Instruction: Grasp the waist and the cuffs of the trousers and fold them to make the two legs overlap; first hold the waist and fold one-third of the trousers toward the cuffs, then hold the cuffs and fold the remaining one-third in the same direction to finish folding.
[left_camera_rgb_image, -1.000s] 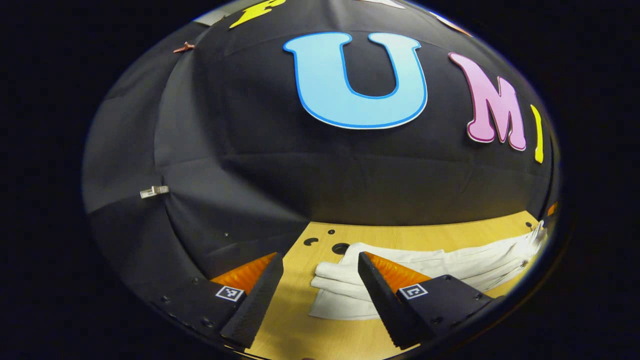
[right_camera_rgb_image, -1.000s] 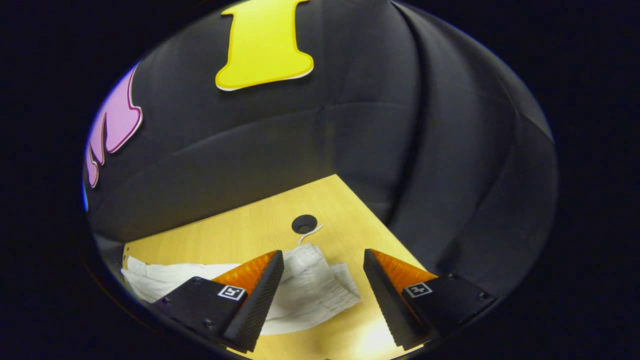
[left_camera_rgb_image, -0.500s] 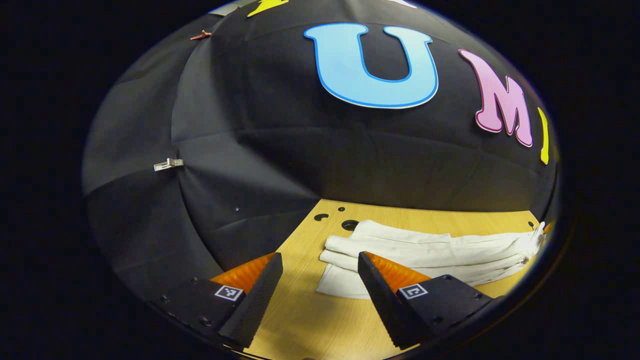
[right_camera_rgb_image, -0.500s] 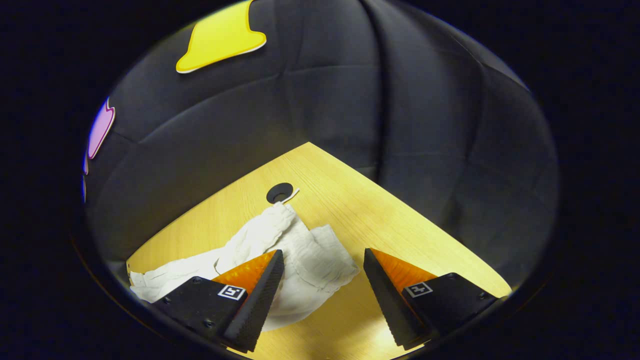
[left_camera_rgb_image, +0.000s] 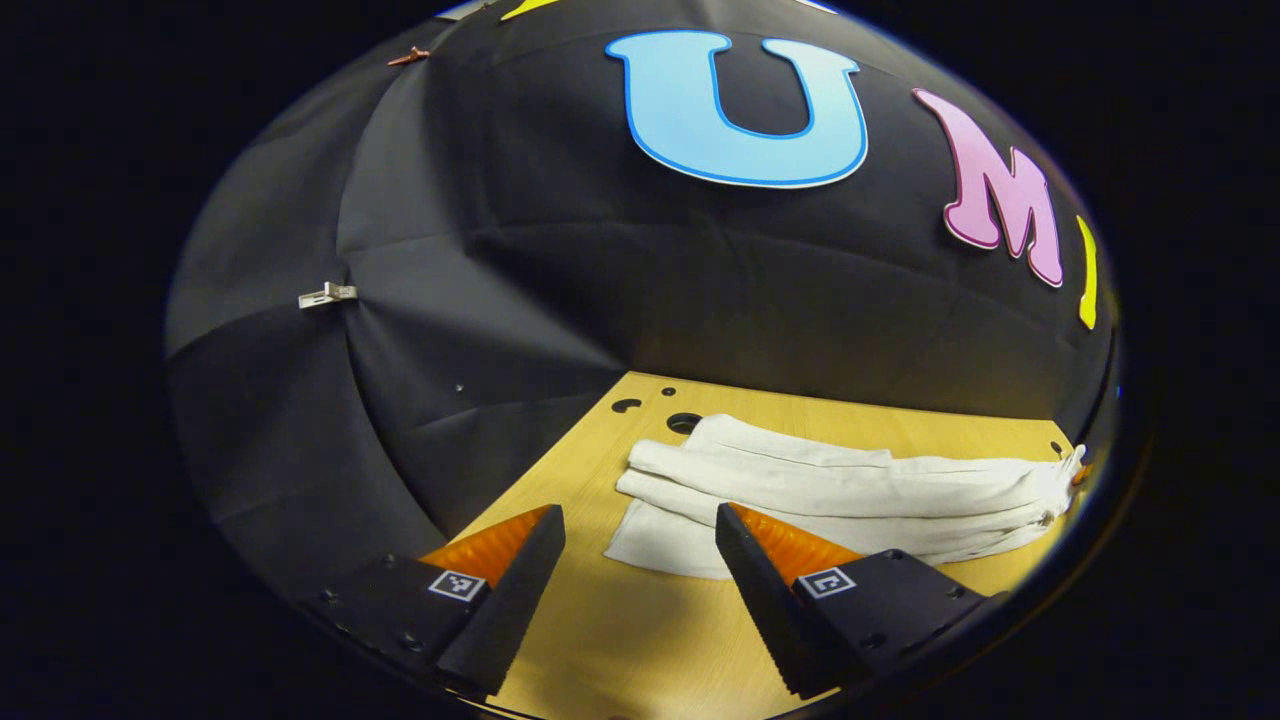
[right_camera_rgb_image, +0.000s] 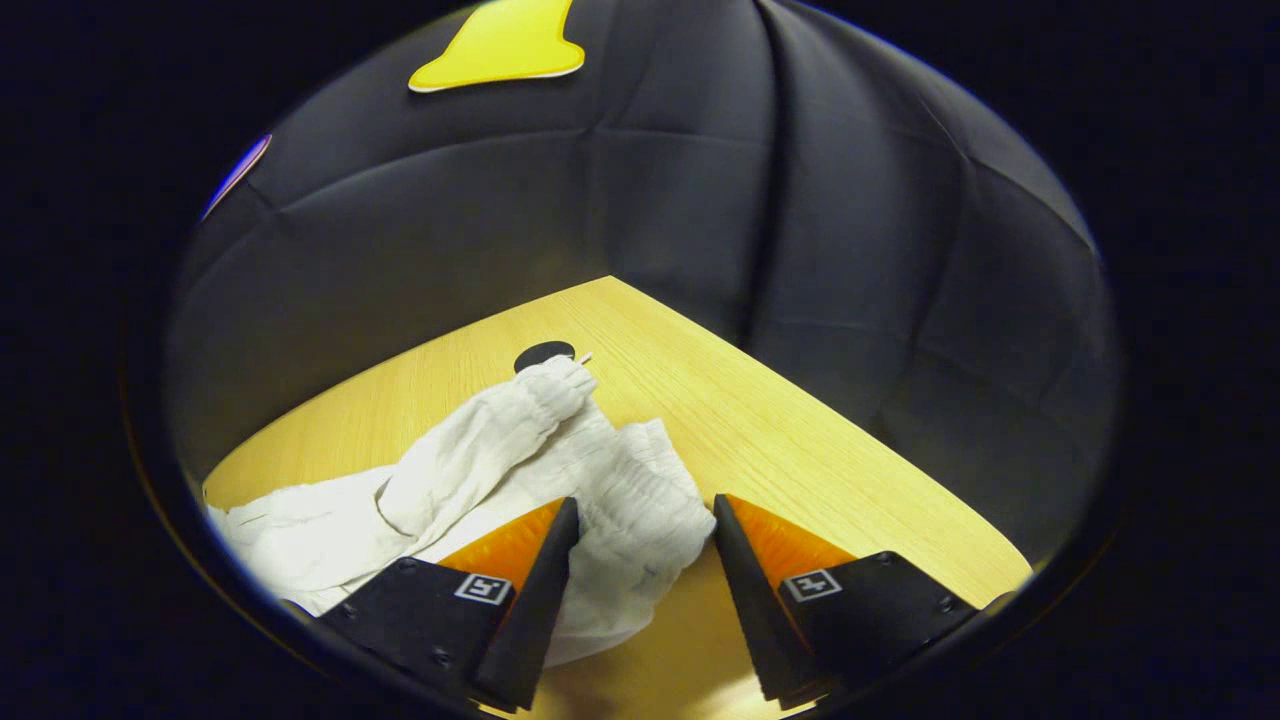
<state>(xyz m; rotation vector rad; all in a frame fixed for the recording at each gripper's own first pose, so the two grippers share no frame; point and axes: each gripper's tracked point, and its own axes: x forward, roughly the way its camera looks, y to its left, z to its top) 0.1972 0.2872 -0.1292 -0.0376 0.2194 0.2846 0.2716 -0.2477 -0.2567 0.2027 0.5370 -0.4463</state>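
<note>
Both views were sharp but strongly bowed at the edges; overhead light lit the wooden surface brightly, leaving dim surroundings.

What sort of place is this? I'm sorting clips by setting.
Probably a staged recording booth, not a home: a black cloth wall backs a bare wooden tabletop with drilled holes, and white trousers lie on it.
</note>
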